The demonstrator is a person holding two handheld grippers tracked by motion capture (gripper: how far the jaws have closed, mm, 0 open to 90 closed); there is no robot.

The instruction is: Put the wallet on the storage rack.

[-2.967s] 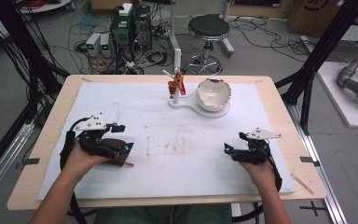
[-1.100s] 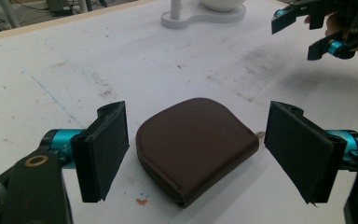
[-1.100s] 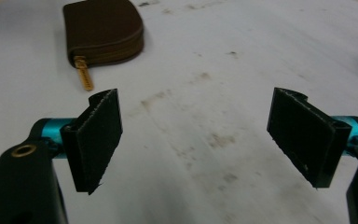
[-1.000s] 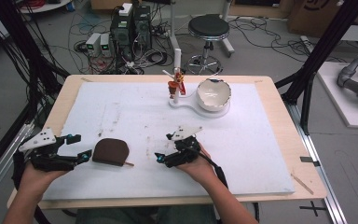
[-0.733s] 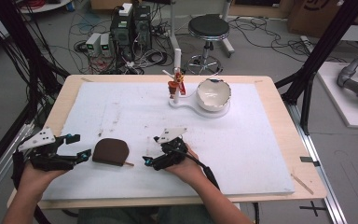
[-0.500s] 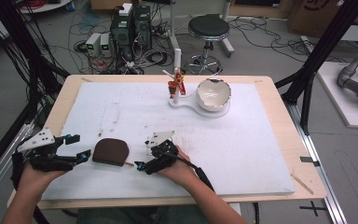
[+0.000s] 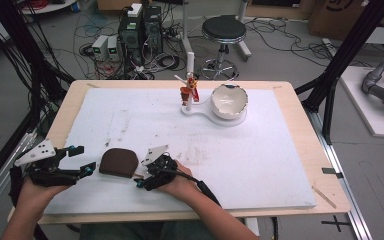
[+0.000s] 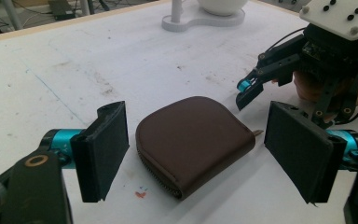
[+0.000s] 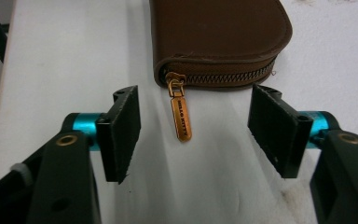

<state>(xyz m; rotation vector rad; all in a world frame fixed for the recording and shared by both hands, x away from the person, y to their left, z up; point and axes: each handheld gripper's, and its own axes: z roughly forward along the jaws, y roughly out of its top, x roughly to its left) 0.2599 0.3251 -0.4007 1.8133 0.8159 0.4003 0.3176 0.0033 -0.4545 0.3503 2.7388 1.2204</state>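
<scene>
A brown zip pouch (image 7: 119, 162) lies flat on the white mat (image 7: 260, 150) near the front left. Its gold zipper pull (image 9: 181, 119) lies on the mat at the pouch's corner. My right gripper (image 7: 139, 176) has come up to the pouch's right side. Its jaws have just been closing and now stand open on either side of the pull (image 9: 193, 130) without touching it. My left gripper (image 7: 83, 160) rests left of the pouch, open. In the left gripper view the pouch (image 8: 193, 140) lies just beyond my wide-spread pads (image 8: 103, 149), untouched, and the right gripper (image 8: 249, 93) shows beyond it.
At the back of the mat a white bowl (image 7: 228, 100) sits on a white base with a post (image 7: 190, 75) that carries small red pieces. The wooden table edge (image 7: 325, 135) frames the mat. A stool and computer boxes stand on the floor beyond.
My right gripper has travelled left across the mat to the pouch's zipper corner and its jaws have narrowed. The left gripper, earlier over the pouch, has stayed still beside it over the last second.
</scene>
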